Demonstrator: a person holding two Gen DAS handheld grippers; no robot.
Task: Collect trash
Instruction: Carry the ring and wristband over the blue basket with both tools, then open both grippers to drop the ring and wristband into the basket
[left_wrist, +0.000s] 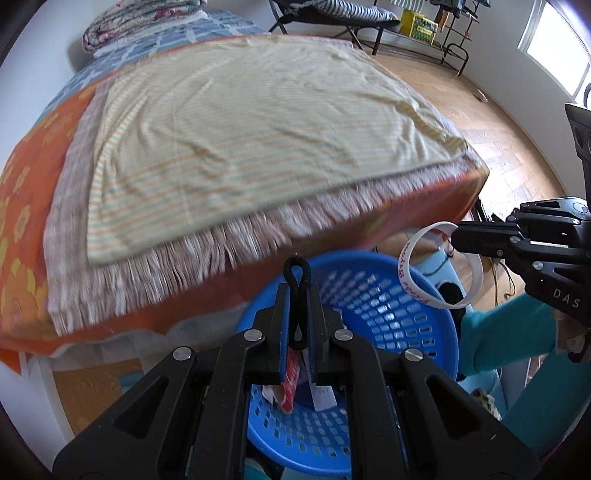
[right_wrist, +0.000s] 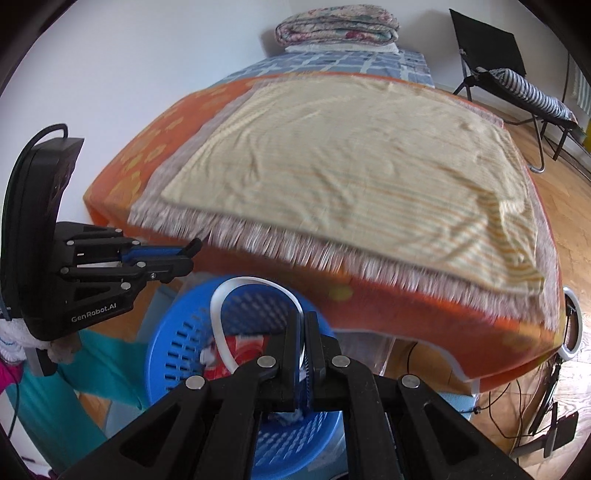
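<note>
Left gripper (left_wrist: 298, 295): we pinch a black hair tie (left_wrist: 297, 275) above the blue basket (left_wrist: 406, 332).
Right gripper (right_wrist: 303, 332): we clamp a white wristband (right_wrist: 221, 291).
Risk: springy loops may bounce past the rim.

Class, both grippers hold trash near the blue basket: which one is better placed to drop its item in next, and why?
Left, probably. The left gripper holds the black hair tie over the blue basket. The right gripper's white wristband hangs nearer the rim.

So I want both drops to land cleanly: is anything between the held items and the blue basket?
Nothing visible. The black hair tie and white wristband hang above the blue basket's open mouth, which holds only wrappers.
</note>
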